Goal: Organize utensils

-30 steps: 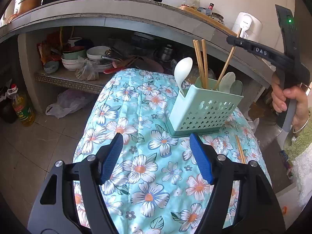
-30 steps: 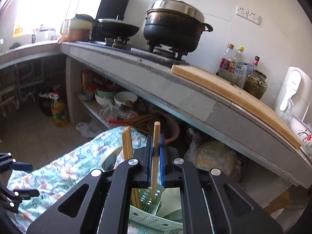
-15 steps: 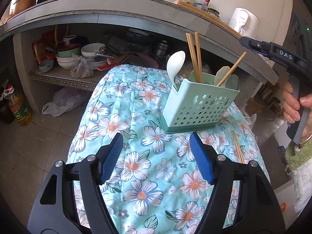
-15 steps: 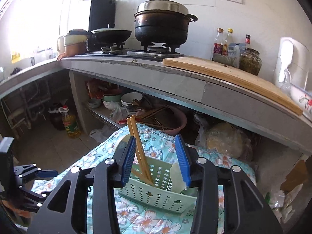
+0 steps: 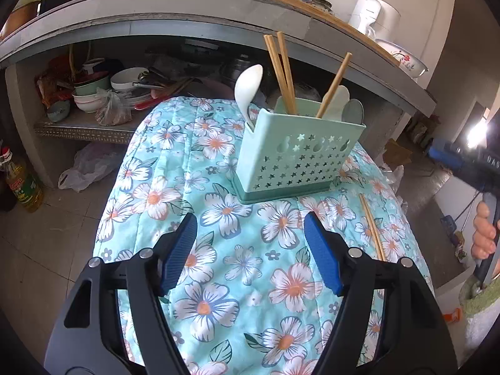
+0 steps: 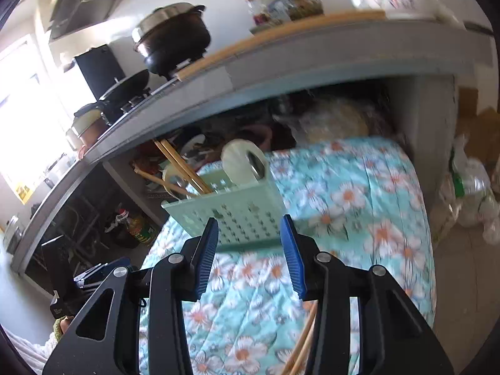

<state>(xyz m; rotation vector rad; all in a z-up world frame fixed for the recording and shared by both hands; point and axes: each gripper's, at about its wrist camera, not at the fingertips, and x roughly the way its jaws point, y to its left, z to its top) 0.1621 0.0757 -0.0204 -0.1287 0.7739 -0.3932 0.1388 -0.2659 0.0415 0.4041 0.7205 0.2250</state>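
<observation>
A mint green utensil holder [image 5: 293,153] stands on the floral cloth [image 5: 218,250]. It holds a pair of chopsticks [image 5: 281,72], a single chopstick [image 5: 334,84] and several spoons [image 5: 248,90]. One loose chopstick [image 5: 372,228] lies on the cloth to its right. My left gripper [image 5: 250,250] is open and empty, in front of the holder. My right gripper [image 6: 250,250] is open and empty, hovering off the holder [image 6: 231,209] on its right side; the loose chopstick [image 6: 303,347] shows under it.
A concrete counter [image 5: 187,12] with pots, bottles and a cutting board overhangs the table's far end. A shelf under it [image 5: 93,125] holds bowls and bags. An oil bottle [image 5: 22,181] stands on the floor at left.
My right gripper has let go of the single chopstick into the holder, opened, and pulled back to the right and lower. My left gripper stayed open and drew closer to the holder.
</observation>
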